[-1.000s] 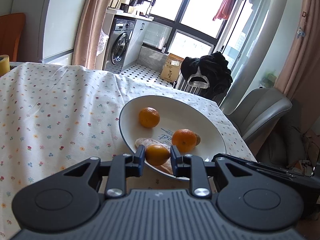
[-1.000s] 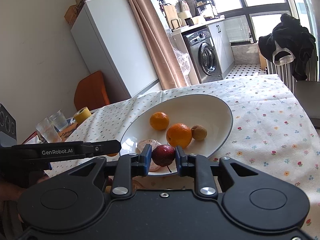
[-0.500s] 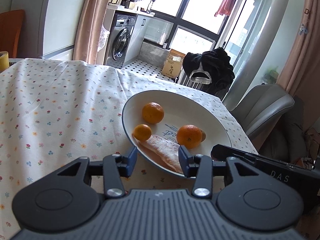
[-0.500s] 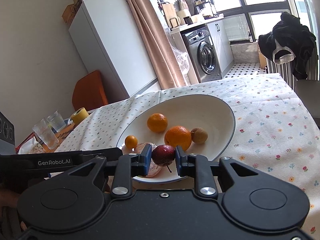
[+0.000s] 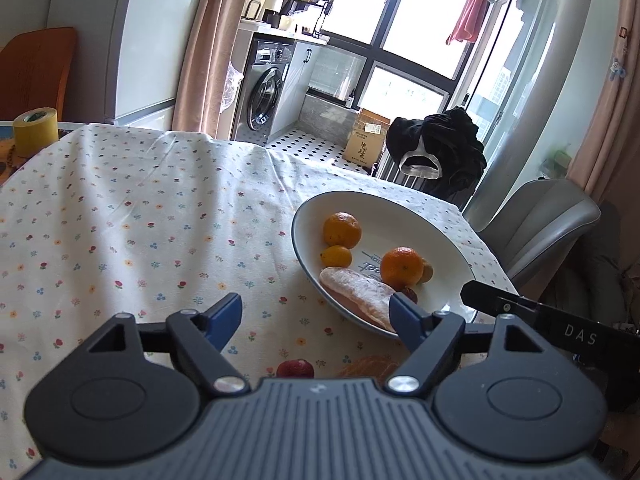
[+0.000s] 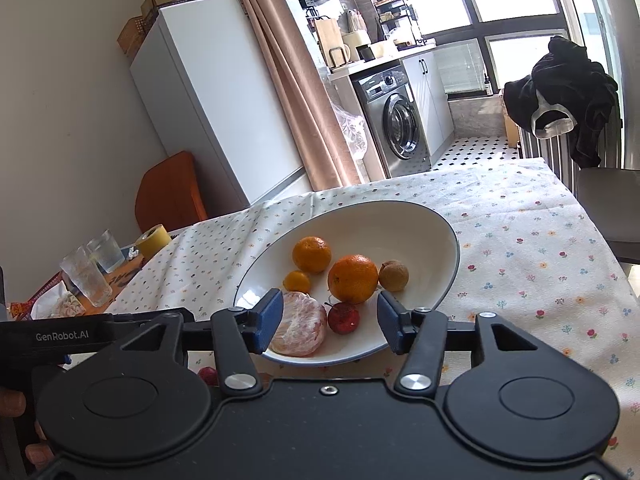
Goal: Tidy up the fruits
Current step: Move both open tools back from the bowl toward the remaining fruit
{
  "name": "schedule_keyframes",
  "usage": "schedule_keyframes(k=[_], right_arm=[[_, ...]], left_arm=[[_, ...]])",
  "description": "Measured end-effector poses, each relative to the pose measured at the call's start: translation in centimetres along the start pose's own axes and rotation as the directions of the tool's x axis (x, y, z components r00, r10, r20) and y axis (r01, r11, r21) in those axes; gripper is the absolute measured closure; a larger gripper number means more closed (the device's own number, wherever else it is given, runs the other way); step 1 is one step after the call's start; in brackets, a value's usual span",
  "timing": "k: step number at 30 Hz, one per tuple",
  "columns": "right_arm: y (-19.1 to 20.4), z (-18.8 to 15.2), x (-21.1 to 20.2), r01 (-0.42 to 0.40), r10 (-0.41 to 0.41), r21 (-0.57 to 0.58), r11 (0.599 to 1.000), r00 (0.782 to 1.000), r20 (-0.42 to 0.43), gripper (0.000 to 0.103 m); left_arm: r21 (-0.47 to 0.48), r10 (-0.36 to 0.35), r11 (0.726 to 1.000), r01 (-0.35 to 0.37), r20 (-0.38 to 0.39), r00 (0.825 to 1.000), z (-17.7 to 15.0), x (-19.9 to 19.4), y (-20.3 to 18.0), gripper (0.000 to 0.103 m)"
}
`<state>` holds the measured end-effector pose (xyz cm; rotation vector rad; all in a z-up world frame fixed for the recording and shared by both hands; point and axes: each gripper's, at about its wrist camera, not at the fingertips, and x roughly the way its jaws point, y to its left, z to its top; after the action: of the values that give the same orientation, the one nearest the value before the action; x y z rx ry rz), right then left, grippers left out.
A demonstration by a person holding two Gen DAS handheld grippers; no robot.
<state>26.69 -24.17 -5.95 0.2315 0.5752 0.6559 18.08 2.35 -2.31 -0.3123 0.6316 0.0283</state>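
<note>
A white oval bowl [image 6: 420,220] [image 5: 404,208] on the flowered tablecloth holds two oranges [image 6: 353,278] [image 6: 311,254], a small kumquat [image 6: 297,281] [image 5: 336,256], a brown fruit [image 6: 393,275], a peeled pomelo piece [image 6: 298,324] [image 5: 358,294] and a small red fruit [image 6: 343,317]. My right gripper [image 6: 329,322] is open at the bowl's near rim, the red fruit lying free between its fingers. My left gripper [image 5: 316,312] is open over the cloth, left of the bowl. Another red fruit [image 5: 295,368] and an orange peel-like piece [image 5: 370,365] lie on the cloth just under it.
Yellow tape roll [image 5: 35,130] [image 6: 154,238] and two glasses [image 6: 86,276] stand at the table's far left end. A grey chair [image 5: 548,220] is beside the table on the right. The other tool's black body [image 5: 560,328] reaches in near the bowl.
My left gripper let go of the kumquat into the bowl, opened wide and drew back to the left. My right gripper opened and released the red fruit into the bowl.
</note>
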Motion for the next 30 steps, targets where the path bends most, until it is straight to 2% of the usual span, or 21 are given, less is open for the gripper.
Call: schedule_keyframes(k=[7,14,18,30], right_arm=[[0.4,-0.5,-1.5,0.006,-0.006,-0.001,1.000,1.000,0.009,0.034],[0.9,-0.8,-2.9,0.005,-0.005,-0.008,1.000,1.000,0.026,0.016],[1.4,-1.1,-3.6,0.002,-0.002,-0.013,1.000,1.000,0.030,0.011],[2.4,-2.1,-4.8,-0.013,0.013,-0.020,1.000,1.000,0.011,0.007]], left_arm=[[0.013,0.033,0.999,-0.034,0.013,0.999,-0.5,-1.4,0.2,0.013],[0.014,0.047,0.999,-0.048,0.026,0.999,-1.0,-2.7,0.5,0.010],[0.010,0.048,0.999,-0.048,0.030,0.998,-1.4,-3.4,0.7,0.004],[0.030,0.053,0.998,-0.054,0.016,0.998,-2.7,-4.9,0.9,0.004]])
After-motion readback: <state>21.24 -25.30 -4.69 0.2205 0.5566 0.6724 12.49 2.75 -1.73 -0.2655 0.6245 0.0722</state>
